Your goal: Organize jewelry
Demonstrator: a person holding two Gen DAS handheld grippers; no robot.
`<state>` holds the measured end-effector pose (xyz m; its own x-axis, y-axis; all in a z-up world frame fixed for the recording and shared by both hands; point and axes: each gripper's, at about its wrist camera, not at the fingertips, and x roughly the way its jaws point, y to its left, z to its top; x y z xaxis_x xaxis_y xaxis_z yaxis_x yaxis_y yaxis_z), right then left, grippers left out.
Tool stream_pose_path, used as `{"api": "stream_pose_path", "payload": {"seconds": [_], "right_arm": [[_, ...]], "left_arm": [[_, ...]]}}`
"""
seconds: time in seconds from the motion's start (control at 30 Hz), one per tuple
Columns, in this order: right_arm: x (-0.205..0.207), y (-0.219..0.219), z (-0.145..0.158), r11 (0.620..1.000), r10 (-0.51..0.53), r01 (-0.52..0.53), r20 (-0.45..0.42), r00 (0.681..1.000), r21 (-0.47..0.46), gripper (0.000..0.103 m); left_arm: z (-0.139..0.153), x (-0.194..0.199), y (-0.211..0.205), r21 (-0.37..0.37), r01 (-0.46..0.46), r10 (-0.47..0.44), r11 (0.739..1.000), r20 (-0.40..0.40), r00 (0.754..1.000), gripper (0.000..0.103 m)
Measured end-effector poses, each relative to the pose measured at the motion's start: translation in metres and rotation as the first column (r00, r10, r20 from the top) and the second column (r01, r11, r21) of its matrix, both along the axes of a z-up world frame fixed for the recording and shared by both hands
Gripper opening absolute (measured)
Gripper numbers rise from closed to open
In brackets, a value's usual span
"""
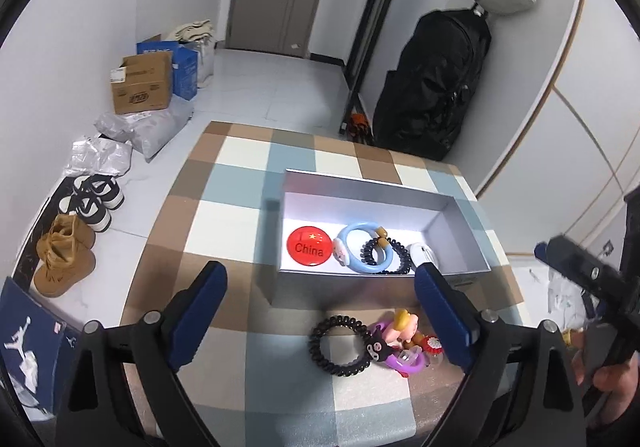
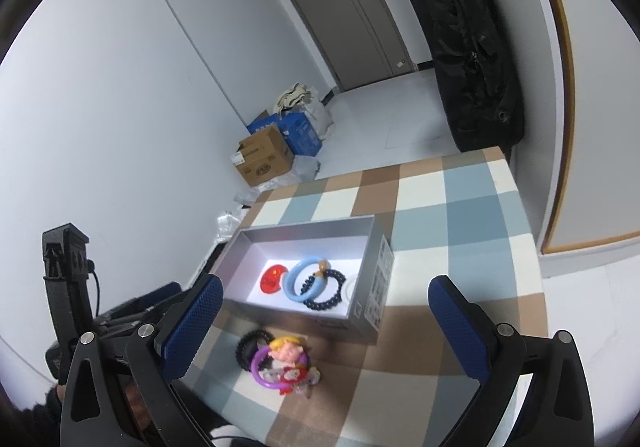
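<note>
Two grippers are held wide open and empty over the checked table (image 1: 224, 207): the left gripper (image 1: 320, 311) above a black coil tie (image 1: 340, 345) and purple toy pile (image 1: 396, 343), the right gripper (image 2: 324, 323) likewise. Farther back, a grey box (image 1: 460, 235) is seen holding a red badge (image 1: 310, 247), blue ring (image 1: 362, 249) and dark coil (image 1: 390, 255).

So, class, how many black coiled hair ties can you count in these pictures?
2. One black hair tie lies inside the grey box, under the blue ring. The other lies on the checked cloth in front of the box, beside the toy pile. More could be hidden.
</note>
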<state>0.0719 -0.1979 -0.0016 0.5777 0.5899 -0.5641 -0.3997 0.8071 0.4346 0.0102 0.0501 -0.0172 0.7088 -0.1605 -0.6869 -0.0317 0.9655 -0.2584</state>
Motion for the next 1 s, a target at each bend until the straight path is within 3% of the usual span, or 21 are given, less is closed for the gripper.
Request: {"api": "stream_pose_path", "payload": {"seconds": [0.2,0.43,0.67,1.0], "right_arm": [[-0.012,0.0,-0.005,0.999,0.01,-0.011,-0.01,1.0,-0.044,0.103],[-0.023,0.002,-0.018,0.997,0.036,-0.04,-0.06,0.998,-0.06,0.103],[-0.027,0.013,-0.026,0.993,0.074,-0.082,-0.096,0.993,-0.084,0.103],[-0.033,0.033,-0.04,0.98,0.149,-0.166,-0.148,0.978,-0.107,0.087]], "left_arm": [[-0.004,-0.006,0.003,-0.006,-0.006,0.006,1.0,-0.011,1.0,0.094],[-0.004,-0.013,0.005,0.041,-0.032,0.032,0.999,-0.001,0.999,0.094],[-0.009,-0.01,0.008,0.02,-0.02,0.021,1.0,-0.039,0.999,0.094],[-0.017,-0.009,0.002,0.067,0.014,-0.007,0.998,-0.101,0.995,0.094]]}}
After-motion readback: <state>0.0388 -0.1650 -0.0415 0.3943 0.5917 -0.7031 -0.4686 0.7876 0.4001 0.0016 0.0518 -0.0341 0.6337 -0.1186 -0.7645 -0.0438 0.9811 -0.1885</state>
